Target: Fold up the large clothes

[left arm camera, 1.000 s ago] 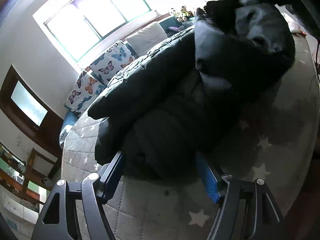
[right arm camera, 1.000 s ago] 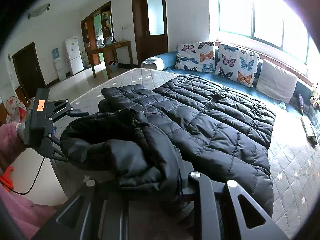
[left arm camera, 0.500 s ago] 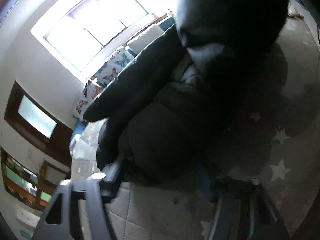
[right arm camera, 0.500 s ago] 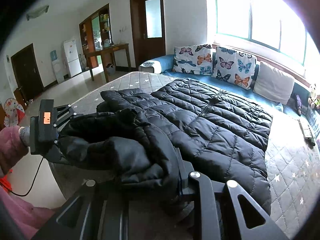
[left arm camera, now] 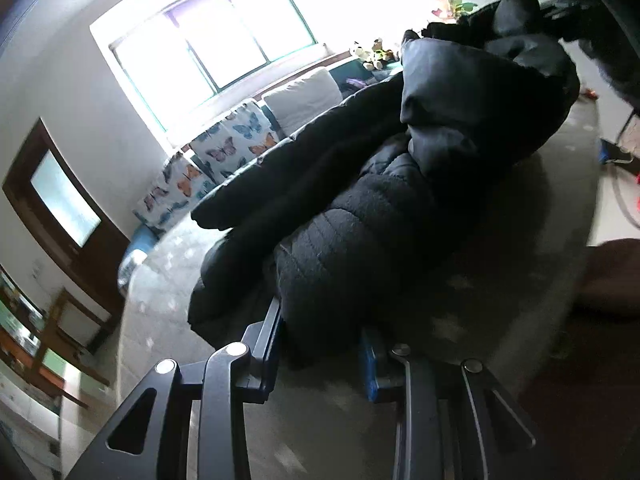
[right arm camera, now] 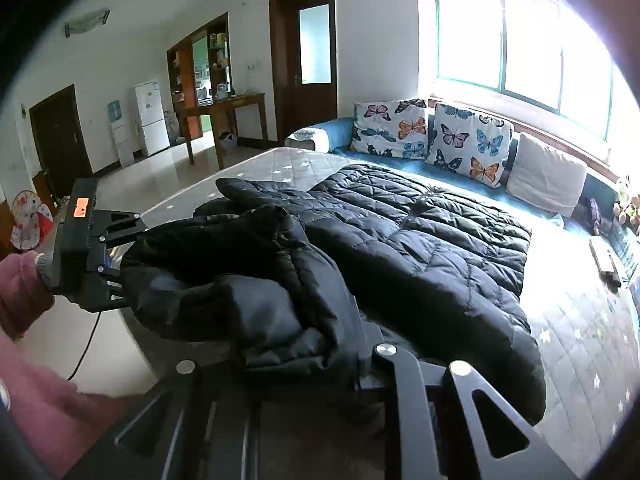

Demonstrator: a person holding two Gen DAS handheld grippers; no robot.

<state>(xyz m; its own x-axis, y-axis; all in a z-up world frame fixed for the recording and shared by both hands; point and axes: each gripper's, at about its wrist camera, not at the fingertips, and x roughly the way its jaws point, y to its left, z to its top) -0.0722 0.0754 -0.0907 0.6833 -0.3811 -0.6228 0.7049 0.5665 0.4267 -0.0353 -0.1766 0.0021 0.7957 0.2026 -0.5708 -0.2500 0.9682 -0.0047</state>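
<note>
A black quilted jacket (right arm camera: 420,248) lies spread across the bed, its near end bunched and raised off the mattress. My right gripper (right arm camera: 296,360) is shut on that bunched fabric, jaws closing a touch tighter, and folds hide its fingertips. The left gripper (right arm camera: 120,264) sits at the left edge of the bundle, held by a hand in a pink sleeve. From the left wrist, the jacket (left arm camera: 360,220) fills the gap between the blue pads (left arm camera: 272,332). My left gripper (left arm camera: 320,344) is closing, and both pads press the padded fabric.
A grey star-print mattress cover (right arm camera: 580,320) lies under the jacket. Butterfly cushions (right arm camera: 400,128) and a white cushion (right arm camera: 544,172) line the blue bench under the window. A long flat object (right arm camera: 604,258) rests near the bed's right edge. A wooden table (right arm camera: 224,108) stands beyond.
The left gripper's jaws have come together from wide apart onto the jacket's edge. Both grippers have shifted, and the bunched end is carried slightly higher.
</note>
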